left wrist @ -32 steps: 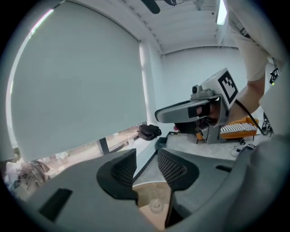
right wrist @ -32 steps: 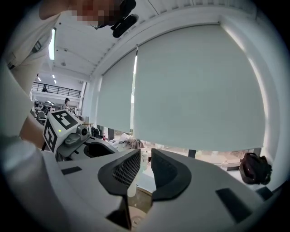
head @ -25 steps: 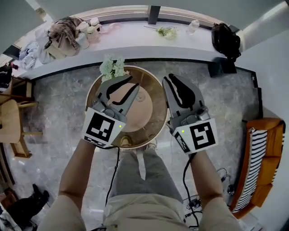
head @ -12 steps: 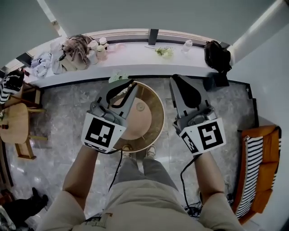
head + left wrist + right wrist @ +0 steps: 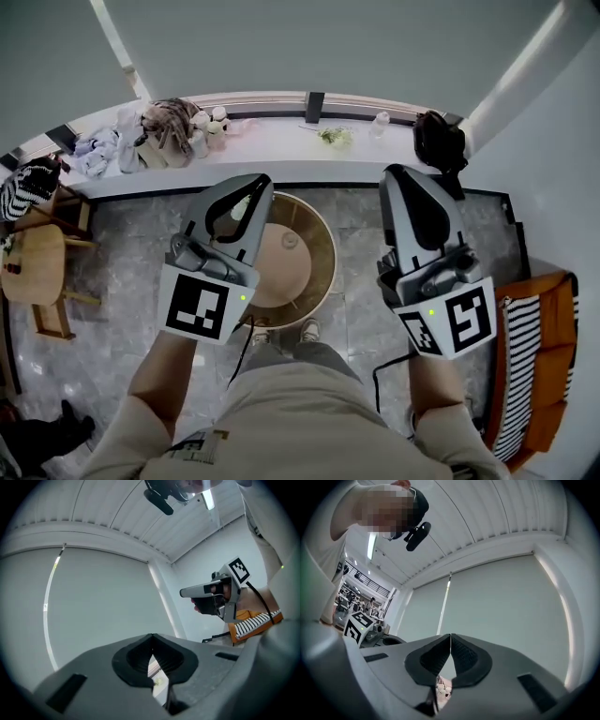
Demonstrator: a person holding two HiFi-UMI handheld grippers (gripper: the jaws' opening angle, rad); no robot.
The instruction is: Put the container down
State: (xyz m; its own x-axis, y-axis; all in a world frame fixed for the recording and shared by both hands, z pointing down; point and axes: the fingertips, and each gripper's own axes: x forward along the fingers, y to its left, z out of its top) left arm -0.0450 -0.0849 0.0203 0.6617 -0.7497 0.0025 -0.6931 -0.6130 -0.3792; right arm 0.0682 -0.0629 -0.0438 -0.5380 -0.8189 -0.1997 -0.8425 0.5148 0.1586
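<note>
The container (image 5: 314, 272), a round brown tub with a tan inside, stands on the marble floor below and between my two grippers. My left gripper (image 5: 258, 187) hangs above its left rim. Its jaws (image 5: 151, 640) have just been closing and now meet with nothing between them. My right gripper (image 5: 398, 173) is off to the tub's right, apart from it. Its jaws (image 5: 450, 637) have also just closed, and they hold nothing. Both grippers point level toward a pale wall, well clear of the tub.
A white ledge (image 5: 281, 141) along the far wall carries clothes, bottles, a small plant and a black bag (image 5: 439, 141). A wooden chair (image 5: 33, 272) stands at the left and an orange striped sofa (image 5: 534, 356) at the right. A cable trails by the person's feet.
Both grippers have lifted up and away from the tub, and their jaws have gone from slightly apart to closed. The tub stays on the floor and looks smaller as the view rises.
</note>
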